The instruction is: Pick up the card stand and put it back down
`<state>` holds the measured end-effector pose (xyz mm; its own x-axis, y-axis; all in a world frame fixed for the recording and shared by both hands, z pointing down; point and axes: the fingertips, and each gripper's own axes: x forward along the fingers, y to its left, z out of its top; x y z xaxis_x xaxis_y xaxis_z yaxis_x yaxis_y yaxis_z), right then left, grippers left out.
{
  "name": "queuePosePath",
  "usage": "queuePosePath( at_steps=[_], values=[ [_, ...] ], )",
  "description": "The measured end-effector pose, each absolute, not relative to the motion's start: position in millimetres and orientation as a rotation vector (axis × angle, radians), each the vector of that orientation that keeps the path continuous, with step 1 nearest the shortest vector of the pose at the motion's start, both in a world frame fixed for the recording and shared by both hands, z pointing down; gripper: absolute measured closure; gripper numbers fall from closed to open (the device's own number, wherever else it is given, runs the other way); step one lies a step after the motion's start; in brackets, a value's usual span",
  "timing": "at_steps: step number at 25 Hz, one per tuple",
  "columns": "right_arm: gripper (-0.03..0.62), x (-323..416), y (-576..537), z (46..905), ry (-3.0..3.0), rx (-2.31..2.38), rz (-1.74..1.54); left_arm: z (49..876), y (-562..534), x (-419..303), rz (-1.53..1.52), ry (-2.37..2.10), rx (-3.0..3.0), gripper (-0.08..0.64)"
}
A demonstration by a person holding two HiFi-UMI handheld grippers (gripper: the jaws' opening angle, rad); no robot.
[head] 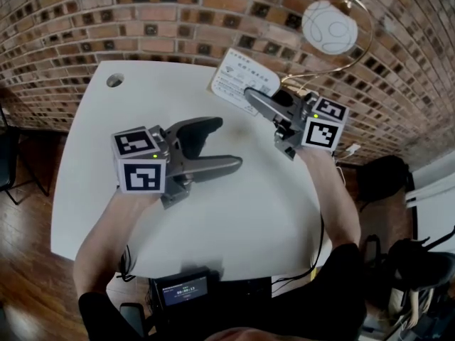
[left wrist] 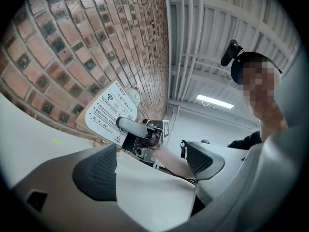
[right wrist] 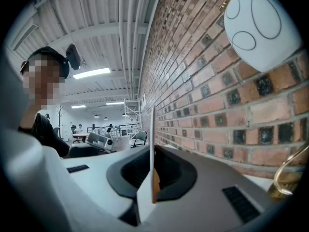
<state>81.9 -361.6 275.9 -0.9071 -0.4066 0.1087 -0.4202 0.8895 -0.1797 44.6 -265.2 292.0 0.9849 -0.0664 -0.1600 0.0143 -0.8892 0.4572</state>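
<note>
The card stand (head: 238,77), a white printed card with a tan base, is at the back of the white table (head: 242,219), close to the brick wall. My right gripper (head: 252,95) is shut on its near edge. In the right gripper view the card (right wrist: 152,144) stands edge-on between the closed pads. I cannot tell whether its base touches the table. My left gripper (head: 226,145) hovers over the middle of the table, open and holding nothing. The left gripper view looks past its own spread jaws (left wrist: 152,166) at the card stand (left wrist: 108,112) and the right gripper (left wrist: 126,126).
A lamp with a white globe shade (head: 328,25) on a curved brass arm (head: 364,45) stands just right of the card stand. A round grommet hole (head: 114,81) is at the table's back left. A small screen device (head: 183,288) sits at the front edge.
</note>
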Motion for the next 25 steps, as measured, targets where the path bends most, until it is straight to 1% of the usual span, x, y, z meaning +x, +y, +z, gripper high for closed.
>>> queuePosePath(
  at_steps=[14,25],
  values=[
    [0.561,79,-404,301,-2.93,0.637,0.275,301,-278,37,-0.257,-0.082,2.621,0.114],
    [0.561,74,-445,330,-2.898,0.636,0.319,310,-285,33,-0.249,-0.106,2.597,0.114]
  ],
)
